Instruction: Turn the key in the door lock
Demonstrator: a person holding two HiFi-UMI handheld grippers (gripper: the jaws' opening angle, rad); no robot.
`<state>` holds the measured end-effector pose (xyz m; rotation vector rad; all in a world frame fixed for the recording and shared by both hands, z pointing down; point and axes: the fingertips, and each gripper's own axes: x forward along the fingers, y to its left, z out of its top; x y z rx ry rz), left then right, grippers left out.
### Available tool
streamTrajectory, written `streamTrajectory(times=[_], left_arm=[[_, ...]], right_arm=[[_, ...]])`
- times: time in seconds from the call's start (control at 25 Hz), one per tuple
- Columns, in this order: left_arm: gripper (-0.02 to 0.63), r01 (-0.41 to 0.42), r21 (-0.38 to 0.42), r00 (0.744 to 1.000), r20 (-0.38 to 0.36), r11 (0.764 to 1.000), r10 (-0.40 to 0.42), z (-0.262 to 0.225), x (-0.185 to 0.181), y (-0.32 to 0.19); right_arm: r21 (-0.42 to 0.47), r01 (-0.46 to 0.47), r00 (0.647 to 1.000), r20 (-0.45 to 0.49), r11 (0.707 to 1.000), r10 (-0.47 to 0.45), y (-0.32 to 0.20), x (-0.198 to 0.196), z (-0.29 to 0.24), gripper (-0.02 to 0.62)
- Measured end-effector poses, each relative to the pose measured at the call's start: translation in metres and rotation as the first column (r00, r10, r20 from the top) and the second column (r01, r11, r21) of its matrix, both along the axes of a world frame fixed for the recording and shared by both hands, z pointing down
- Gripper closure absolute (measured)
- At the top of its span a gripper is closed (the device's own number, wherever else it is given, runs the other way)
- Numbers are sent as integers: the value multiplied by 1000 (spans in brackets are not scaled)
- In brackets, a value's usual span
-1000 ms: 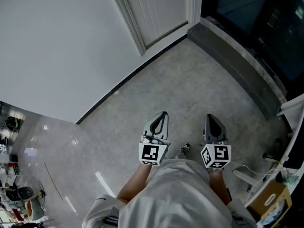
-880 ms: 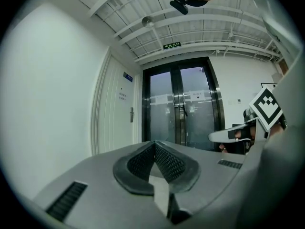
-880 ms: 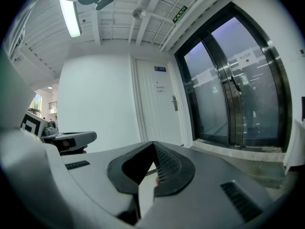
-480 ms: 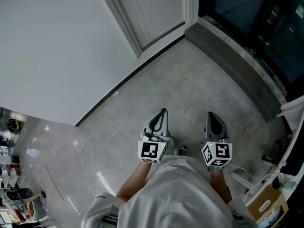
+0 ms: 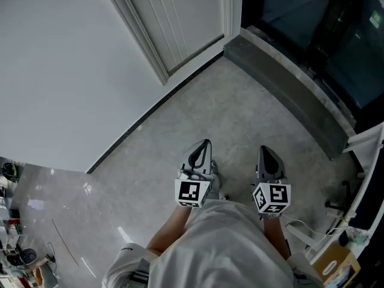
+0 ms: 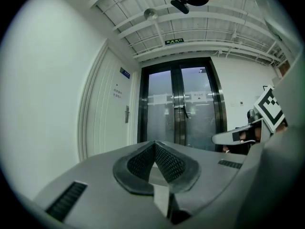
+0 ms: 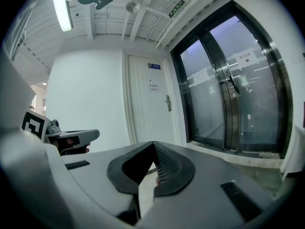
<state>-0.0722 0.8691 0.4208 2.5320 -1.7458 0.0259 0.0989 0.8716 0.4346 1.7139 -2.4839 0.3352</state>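
Observation:
The white door [image 5: 180,17] stands ahead at the top of the head view, its panel closed in its frame. Its lever handle [image 6: 127,114] shows small in the left gripper view, and the same handle [image 7: 168,103] appears in the right gripper view; no key is discernible at this distance. My left gripper [image 5: 207,143] and right gripper [image 5: 264,148] are held side by side over the grey floor, well short of the door, both pointing towards it. The left gripper [image 6: 155,143] is shut with nothing in it. The right gripper [image 7: 154,143] is shut too.
Dark glass double doors [image 6: 181,109] stand to the right of the white door behind a raised grey threshold [image 5: 282,83]. A plain white wall [image 5: 60,71] runs along the left. A cardboard box [image 5: 336,260] with cables lies at the lower right, and small clutter [image 5: 12,251] at the lower left.
The door, wall base and threshold have slid leftward and closer in the head view as the person walks on. Both grippers keep the same shut pose in front of the body.

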Motion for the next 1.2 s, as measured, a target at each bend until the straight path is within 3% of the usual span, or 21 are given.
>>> streamTrajectory(times=[0.24, 0.64, 1.2], left_arm=[[597, -3, -5, 1000, -21, 1000, 3, 1, -12, -70], [597, -91, 14, 996, -14, 996, 92, -8, -33, -182], [597, -91, 2, 996, -17, 996, 91, 2, -56, -248]], right_arm=[[4, -12, 1000, -19, 1000, 12, -69, -11, -5, 596], [16, -69, 997, -22, 997, 70, -169, -44, -13, 595], [5, -81, 996, -28, 997, 81, -233, -64, -3, 597]])
